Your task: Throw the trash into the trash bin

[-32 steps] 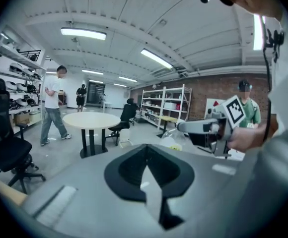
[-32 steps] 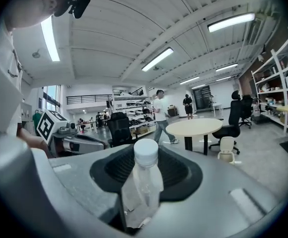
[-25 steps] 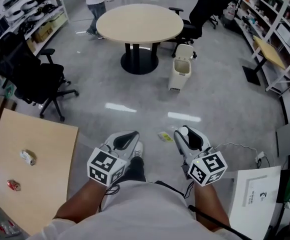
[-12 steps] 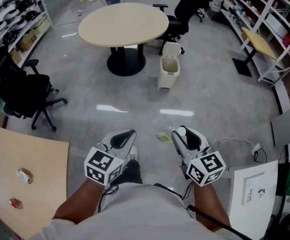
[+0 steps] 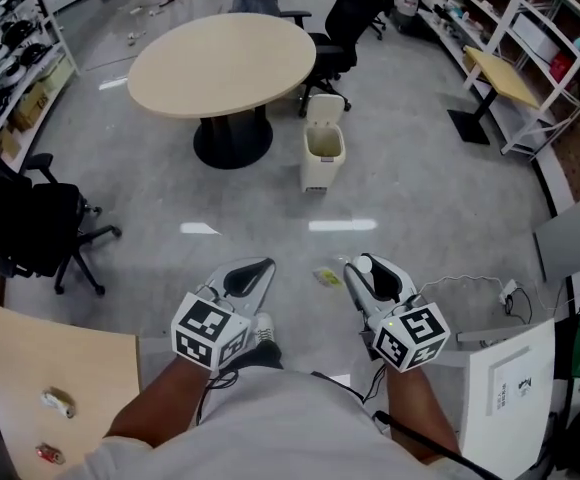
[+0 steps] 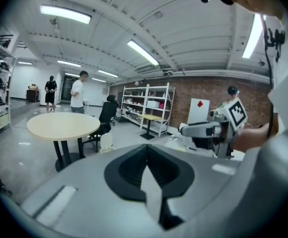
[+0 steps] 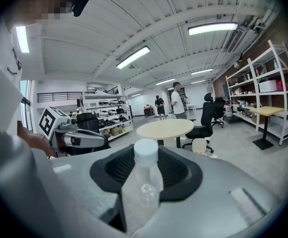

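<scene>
- right gripper (image 5: 367,271) pinches a clear bottle (image 7: 143,187) upright, white cap up; squeeze it firmly on the walk.
- left gripper (image 5: 256,274) has its jaws drawn close on a thin pale scrap (image 6: 151,192); what it is, i cannot tell.
- trash bin (image 5: 322,160) stands well ahead, lid up, beside the round table (image 5: 220,63); approach square, let go only over its mouth.
</scene>
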Tool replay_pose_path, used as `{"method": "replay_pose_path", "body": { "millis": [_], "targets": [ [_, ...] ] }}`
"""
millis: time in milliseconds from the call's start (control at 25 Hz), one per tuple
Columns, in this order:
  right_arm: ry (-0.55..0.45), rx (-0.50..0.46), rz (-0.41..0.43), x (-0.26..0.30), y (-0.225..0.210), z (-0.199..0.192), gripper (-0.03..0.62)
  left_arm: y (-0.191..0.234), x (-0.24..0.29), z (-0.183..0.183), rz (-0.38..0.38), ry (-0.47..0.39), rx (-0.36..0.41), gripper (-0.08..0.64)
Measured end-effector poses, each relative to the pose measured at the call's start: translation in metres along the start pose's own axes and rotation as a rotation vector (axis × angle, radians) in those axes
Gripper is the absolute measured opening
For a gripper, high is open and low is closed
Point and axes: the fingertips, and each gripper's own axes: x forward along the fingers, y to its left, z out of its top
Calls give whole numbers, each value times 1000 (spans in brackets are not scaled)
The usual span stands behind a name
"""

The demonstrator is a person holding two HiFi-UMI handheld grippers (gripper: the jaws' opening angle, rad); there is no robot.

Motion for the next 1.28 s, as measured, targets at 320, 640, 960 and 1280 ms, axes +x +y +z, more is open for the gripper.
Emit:
{"method": "replay_pose_path", "body": {
  "millis": [320,640,960,1280],
  "targets": [
    [-17,-27,-64,54,-25,29,146,65,36,28,-40,-24,26,8],
    [-33,-50,-96,106,-41,54,146,111,67,43,-80,-33,29,8],
    [-10,-57,-115,127,-43,60,146,134,75,52,-101,-33,27,8],
    [-1,-47,-125,129,-50,60,146,135,82,51,-106,-31,13,8]
  ]
}}
